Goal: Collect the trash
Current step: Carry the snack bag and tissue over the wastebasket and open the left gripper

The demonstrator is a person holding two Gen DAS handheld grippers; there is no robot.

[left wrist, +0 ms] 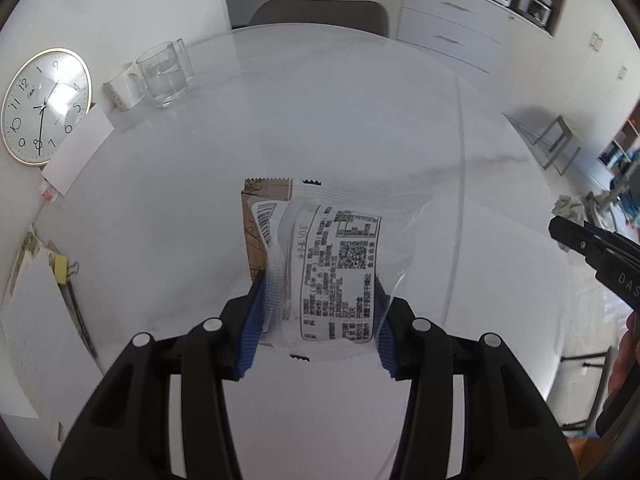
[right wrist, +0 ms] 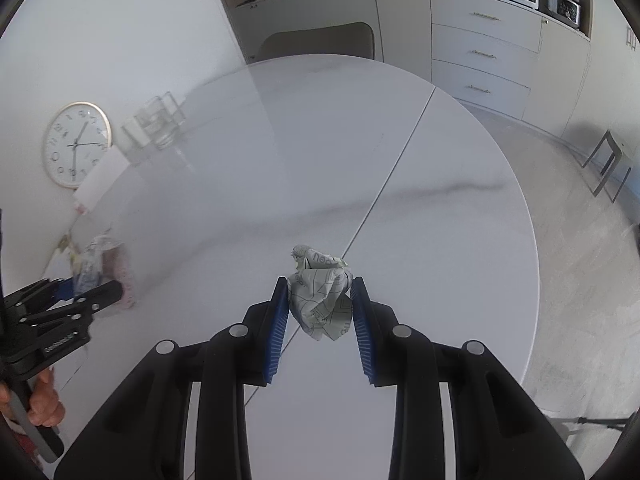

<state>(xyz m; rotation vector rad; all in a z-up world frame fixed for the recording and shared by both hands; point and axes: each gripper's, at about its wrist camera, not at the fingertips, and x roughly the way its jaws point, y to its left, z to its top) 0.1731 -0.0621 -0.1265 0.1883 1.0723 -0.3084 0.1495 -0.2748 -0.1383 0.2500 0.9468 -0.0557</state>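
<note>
The clear printed wrapper [left wrist: 332,276] sits pinched in the left tongs [left wrist: 318,320] with a brown packet [left wrist: 256,216] behind it, while the crumpled paper ball [right wrist: 322,296] is squeezed in the right tongs [right wrist: 320,312], both up off the white counter [right wrist: 440,200]. Only the left view makes the wrapper's label readable; the right view shows it as a blur. The right view does give you the counter's round edge and open floor past it, and the clock [left wrist: 44,106] and glasses [left wrist: 164,74] are well off to the left.

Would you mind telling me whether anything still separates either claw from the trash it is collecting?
Nothing does: the left claw already grips the clear wrapper, and the right claw the crumpled paper.
</note>
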